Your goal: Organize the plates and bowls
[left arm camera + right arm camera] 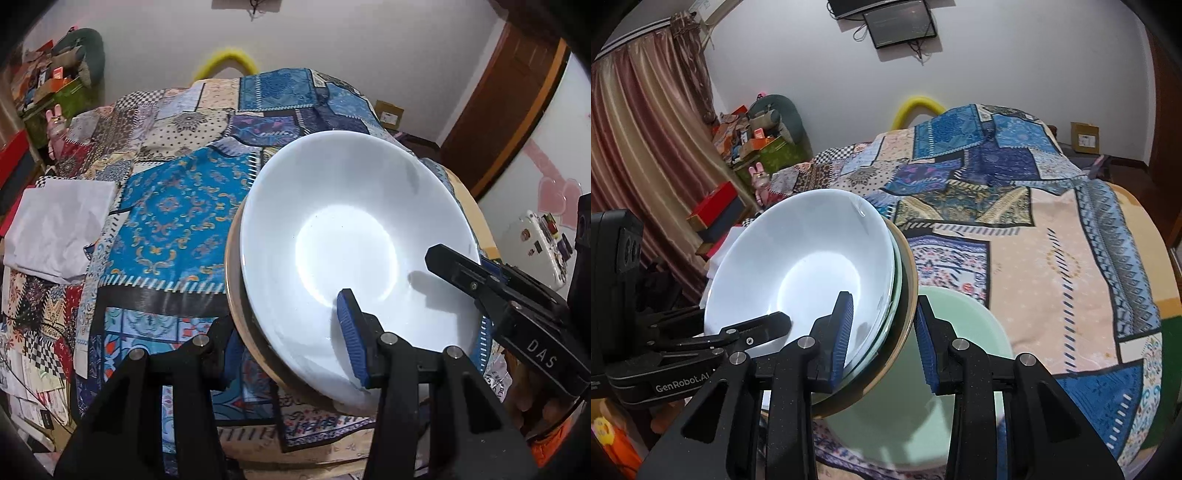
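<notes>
Both jaws are clamped on the same stack of dishes, one pair from each side. On my left gripper (291, 332) one blue pad (351, 336) lies inside the white bowl (351, 236) and the other finger sits behind the stack's rim, so the rim is pinched between them, low and centre in the left wrist view. My right gripper (882, 339) does likewise: one blue pad inside the white bowl (798, 269), the other pressed against the outer tan edge, bottom centre of the right wrist view.

White bowl on top, tilted, its hollow facing the cameras. Beneath it, seen edge-on in the right wrist view, a pale green dish (894, 291) and a tan-rimmed dark plate (908, 295), all nested. Lower centre of that frame, under the stack, a pale green bowl (960, 332) sits on the patchwork bedspread (1052, 258).

Bedspread fills the middle of both views. White folded cloth (59, 229) at the left edge of the left wrist view. Yellow hoop (916, 105) peeks over the bed's far side.
</notes>
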`<action>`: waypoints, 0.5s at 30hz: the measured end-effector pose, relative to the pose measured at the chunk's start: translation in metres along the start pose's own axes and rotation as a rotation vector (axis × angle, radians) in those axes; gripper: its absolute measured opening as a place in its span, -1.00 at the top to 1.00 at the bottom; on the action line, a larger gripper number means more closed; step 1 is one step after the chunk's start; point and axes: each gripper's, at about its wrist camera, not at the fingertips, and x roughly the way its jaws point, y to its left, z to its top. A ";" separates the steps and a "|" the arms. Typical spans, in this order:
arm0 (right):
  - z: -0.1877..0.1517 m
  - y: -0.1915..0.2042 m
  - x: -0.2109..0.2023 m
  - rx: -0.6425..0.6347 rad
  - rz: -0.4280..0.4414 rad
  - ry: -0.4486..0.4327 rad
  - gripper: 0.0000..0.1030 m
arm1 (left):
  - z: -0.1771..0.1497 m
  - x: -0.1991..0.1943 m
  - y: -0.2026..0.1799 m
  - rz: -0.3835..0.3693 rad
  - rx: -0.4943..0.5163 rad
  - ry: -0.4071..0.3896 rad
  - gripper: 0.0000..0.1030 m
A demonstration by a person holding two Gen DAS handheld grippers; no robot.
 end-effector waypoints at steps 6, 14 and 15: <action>-0.008 -0.018 -0.006 0.027 -0.017 0.008 0.41 | -0.003 0.014 -0.017 -0.013 0.020 0.029 0.08; -0.019 -0.037 -0.001 0.058 -0.027 0.042 0.41 | -0.008 0.037 -0.027 -0.026 0.024 0.079 0.08; -0.020 -0.039 -0.001 0.063 -0.028 0.047 0.41 | -0.008 0.039 -0.027 -0.025 0.024 0.084 0.08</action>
